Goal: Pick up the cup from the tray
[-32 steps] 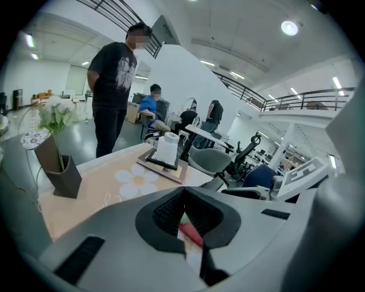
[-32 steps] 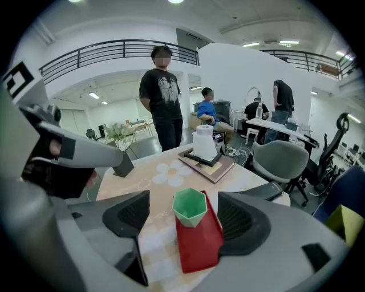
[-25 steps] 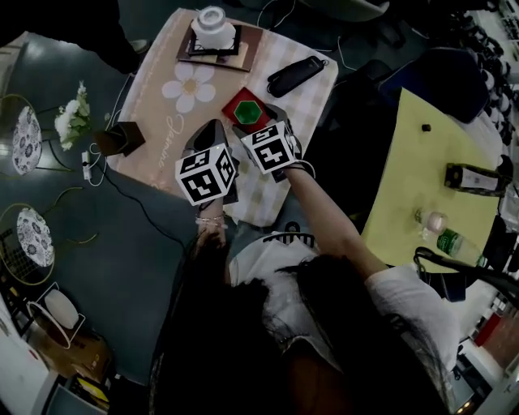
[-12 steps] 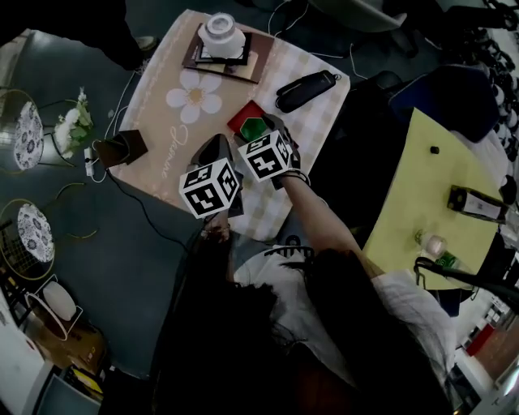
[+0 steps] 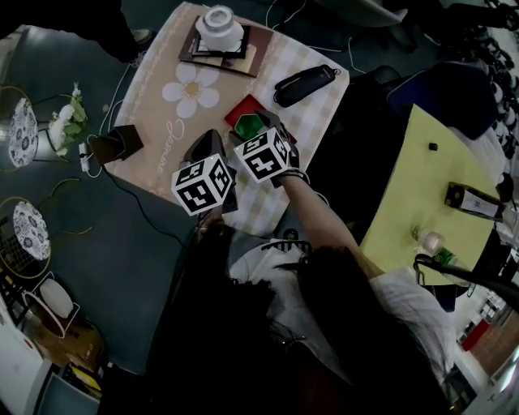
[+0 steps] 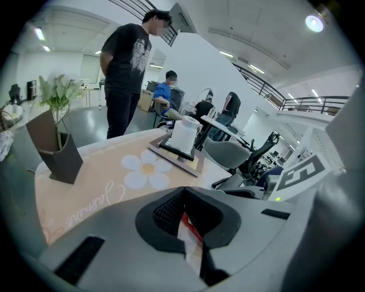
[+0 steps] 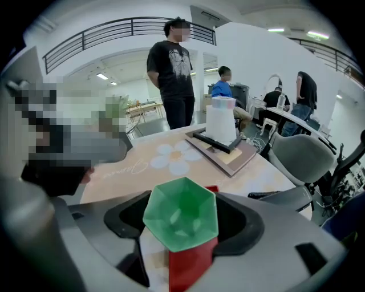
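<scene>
Item: cup (image 7: 181,219), green, translucent, six-sided rim, faceted walls narrowing toward the base, standing upright and empty. Location: on a small red tray (image 7: 191,265) near the edge of the surface (image 5: 154,97) closest to the person, seen from the head view as a green hexagon (image 5: 250,125) on a red square (image 5: 241,109). Position relative to jaws: the right gripper (image 7: 185,201) has its jaws spread apart with the cup standing between them; a dark gap shows on the cup's left side, and contact on its right side cannot be judged. Cup rests on the tray, not lifted. Left gripper (image 6: 183,191): jaws drawn together at the tips, gripping nothing; only a thin slit remains, showing a sliver of red and of cloth. It sits just beside the right gripper, on the person's left. Surface covering: beige cloth with a white daisy print (image 5: 191,82). Also on the surface, at the far end and well apart from the cup: a white lidded container (image 5: 218,19) on a dark framed board.
</scene>
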`<state>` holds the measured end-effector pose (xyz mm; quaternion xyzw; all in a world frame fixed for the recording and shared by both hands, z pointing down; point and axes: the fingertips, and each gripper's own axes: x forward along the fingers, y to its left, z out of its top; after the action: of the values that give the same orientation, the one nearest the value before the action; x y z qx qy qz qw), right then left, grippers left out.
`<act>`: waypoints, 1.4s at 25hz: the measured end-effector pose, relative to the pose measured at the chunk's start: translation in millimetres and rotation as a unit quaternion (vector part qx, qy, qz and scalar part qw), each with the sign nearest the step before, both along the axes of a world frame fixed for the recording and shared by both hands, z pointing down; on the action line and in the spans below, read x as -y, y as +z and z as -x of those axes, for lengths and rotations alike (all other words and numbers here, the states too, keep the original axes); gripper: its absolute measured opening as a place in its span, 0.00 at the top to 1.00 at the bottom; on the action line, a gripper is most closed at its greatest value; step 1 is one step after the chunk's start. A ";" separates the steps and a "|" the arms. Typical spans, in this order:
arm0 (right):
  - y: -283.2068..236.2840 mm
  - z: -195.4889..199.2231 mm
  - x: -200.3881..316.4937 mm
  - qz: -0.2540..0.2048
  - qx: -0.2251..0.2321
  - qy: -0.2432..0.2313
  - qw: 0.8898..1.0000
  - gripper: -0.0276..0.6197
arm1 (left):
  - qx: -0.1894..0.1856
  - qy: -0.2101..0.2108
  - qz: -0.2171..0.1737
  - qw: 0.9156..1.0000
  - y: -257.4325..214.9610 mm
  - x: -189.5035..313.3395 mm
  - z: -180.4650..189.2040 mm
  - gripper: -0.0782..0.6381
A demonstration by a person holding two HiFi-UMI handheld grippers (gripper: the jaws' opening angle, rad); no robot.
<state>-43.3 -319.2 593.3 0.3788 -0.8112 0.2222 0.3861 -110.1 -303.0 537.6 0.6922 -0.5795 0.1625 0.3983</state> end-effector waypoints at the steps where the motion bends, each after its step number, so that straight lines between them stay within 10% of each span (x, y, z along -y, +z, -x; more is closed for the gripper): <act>1: -1.9 3.2 -4.1 -0.002 -0.001 -0.009 1.000 0.43 | 0.000 -0.002 0.000 1.000 0.2 -1.7 2.1 0.88; 35: 0.1 43.2 -74.9 0.017 0.031 -0.071 0.997 0.40 | 0.008 -0.038 -0.001 0.999 -4.2 -65.9 37.8 0.88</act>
<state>-86.4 -244.3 593.3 0.3068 -0.8437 0.2199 0.3817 -148.0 -237.1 533.4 0.6689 -0.6088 0.1520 0.3984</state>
